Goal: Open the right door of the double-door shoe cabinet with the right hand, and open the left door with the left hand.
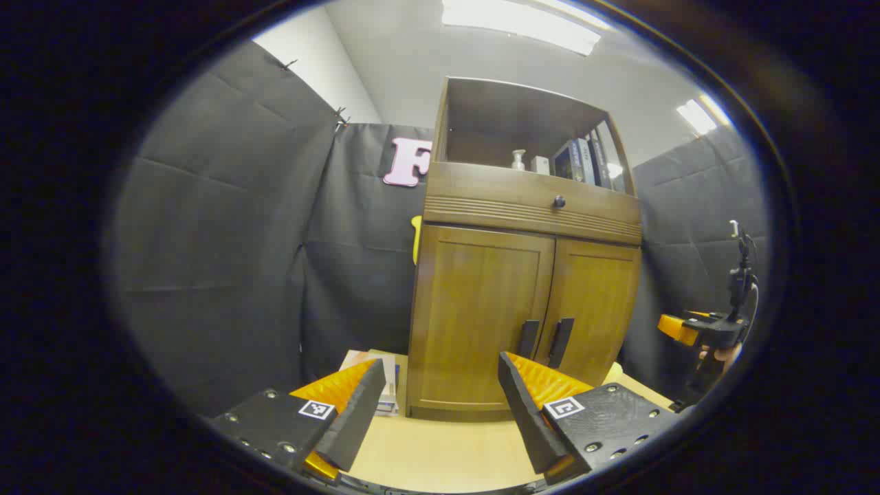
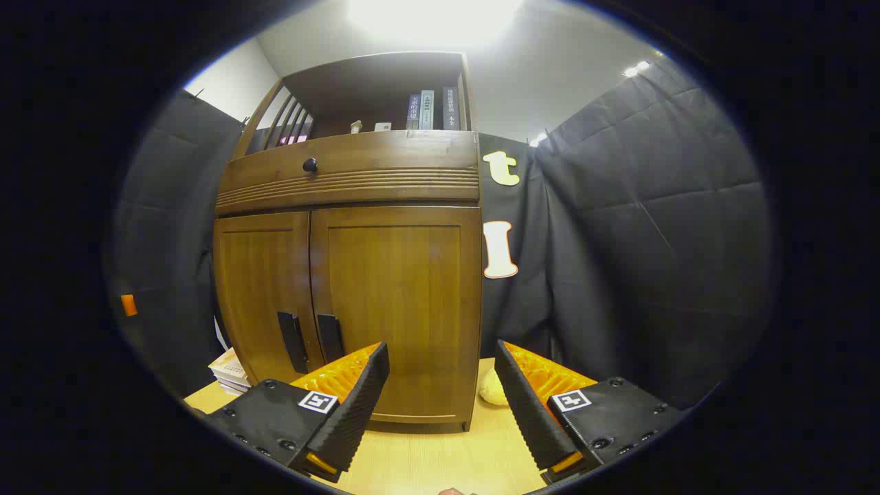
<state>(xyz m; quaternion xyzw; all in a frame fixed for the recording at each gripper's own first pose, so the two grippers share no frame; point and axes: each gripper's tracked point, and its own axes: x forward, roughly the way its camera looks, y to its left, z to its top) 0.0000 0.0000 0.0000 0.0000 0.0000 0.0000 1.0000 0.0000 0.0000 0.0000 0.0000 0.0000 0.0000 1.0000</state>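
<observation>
Nearest in the left gripper view, the left tool (image 1: 440,405) hangs spread wide over the light wooden tabletop (image 1: 440,447), pinching nothing. In the right gripper view the right tool (image 2: 440,392) is likewise spread and empty, low over the same tabletop. The right tool also appears at the far right edge of the left gripper view, held in a hand, well apart from the cabinet.

Farther back stands the shoe cabinet (image 2: 357,179), with both doors shut. The right door (image 2: 395,302) and the left door (image 1: 481,309) meet at a centre seam, each with one dark vertical handle low beside it: the left handle (image 1: 528,338) and the right handle (image 2: 330,337). Neither tool touches a handle.

By my reading, the task is at its opening approach: nothing is open yet. The next move calls for the right tool to travel forward and leftward to the right handle, bracket it with both fingers, close, then swing the door out on its hinge at the cabinet's right edge. The left tool would do the mirror on its side.

Counted: two tools, two doors, two handles, one drawer knob (image 2: 310,165) above. On the open top shelf are a few upright books (image 2: 430,110) and small items, too small to count surely. A stack of books or papers (image 1: 385,385) lies left of the cabinet, and one pale rounded object (image 2: 492,389) lies on the tabletop at its right.
</observation>
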